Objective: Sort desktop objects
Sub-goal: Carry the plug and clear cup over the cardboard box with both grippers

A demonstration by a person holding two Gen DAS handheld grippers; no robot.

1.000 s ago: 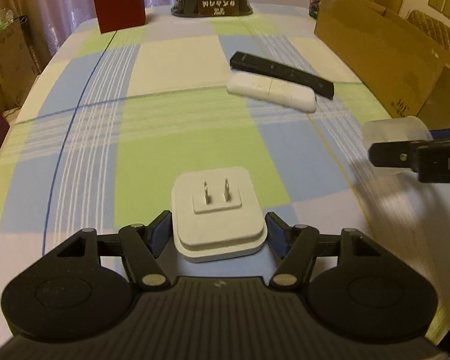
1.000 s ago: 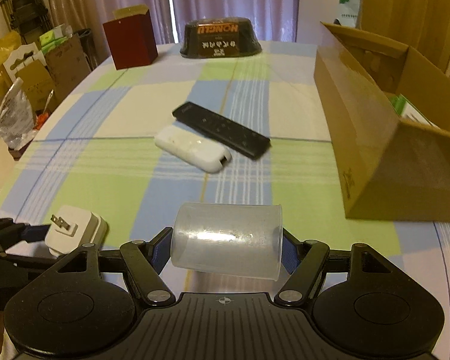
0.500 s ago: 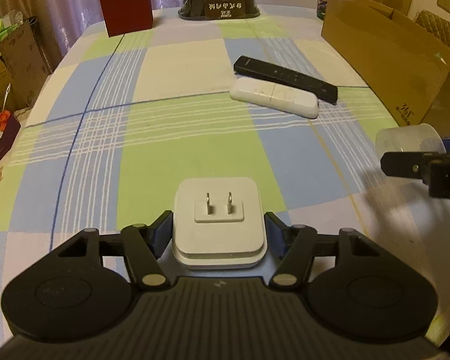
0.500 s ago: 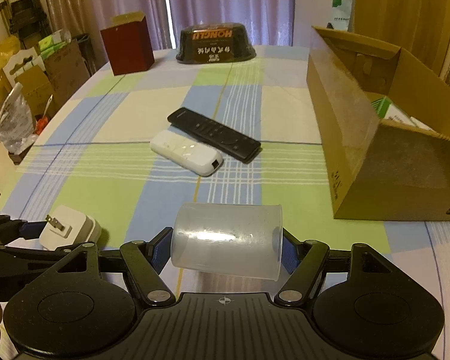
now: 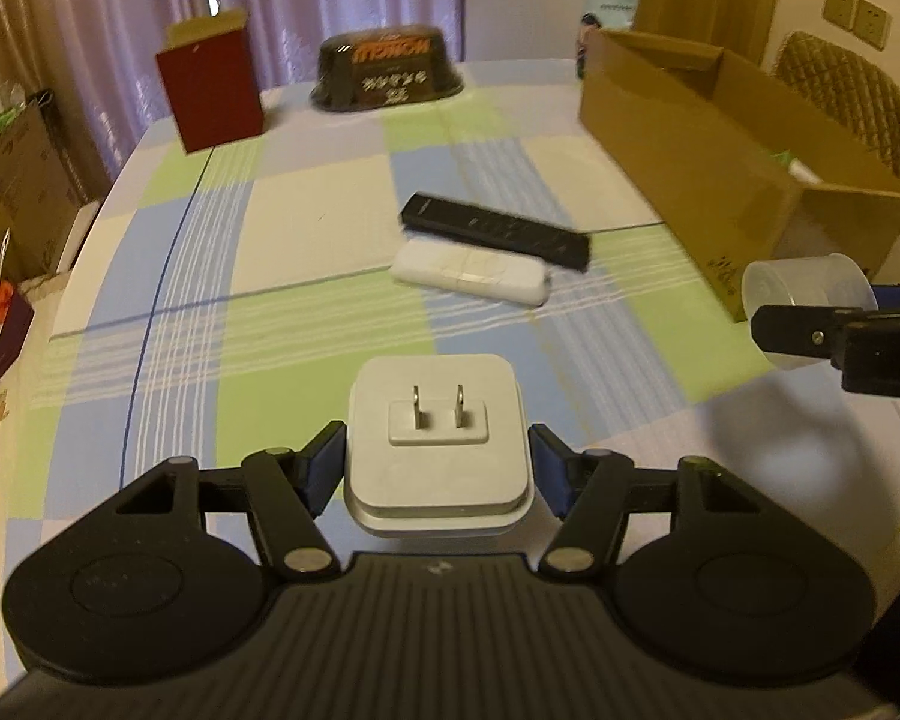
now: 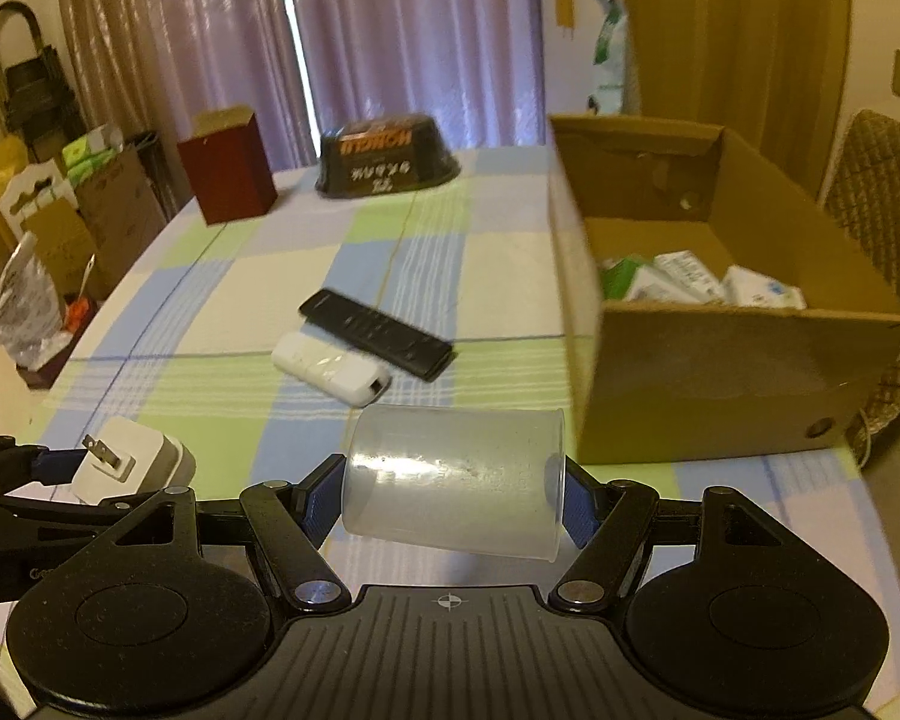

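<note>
The left gripper (image 5: 438,462) holds a white plug adapter (image 5: 437,444) between its blue-padded fingers, prongs facing forward, lifted above the near end of the desk (image 5: 306,228) with its checked cloth. The right gripper (image 6: 453,495) clamps a clear plastic cup (image 6: 453,480) lying on its side, its open mouth toward the right finger, also held off the cloth.

Near the middle of the desk a black remote (image 5: 495,231) and a white remote (image 5: 471,273) lie side by side, just touching or nearly so — the black one farther from the near edge. At the far edge stand a dark red box (image 5: 210,96) toward the left corner and a dark bowl-shaped package (image 5: 387,75) with printed lettering.

An open cardboard box (image 6: 720,372) sits along the right edge. The left wrist view shows mostly its outer wall and only a sliver of the inside; the right wrist view looks down into it and shows white and green packets (image 6: 690,285) on its floor. Each camera also catches the other gripper: the cup appears at the right margin of the left view, the adapter at the lower left of the right view. Bags and cartons (image 6: 48,228) clutter the floor beyond the left edge.
</note>
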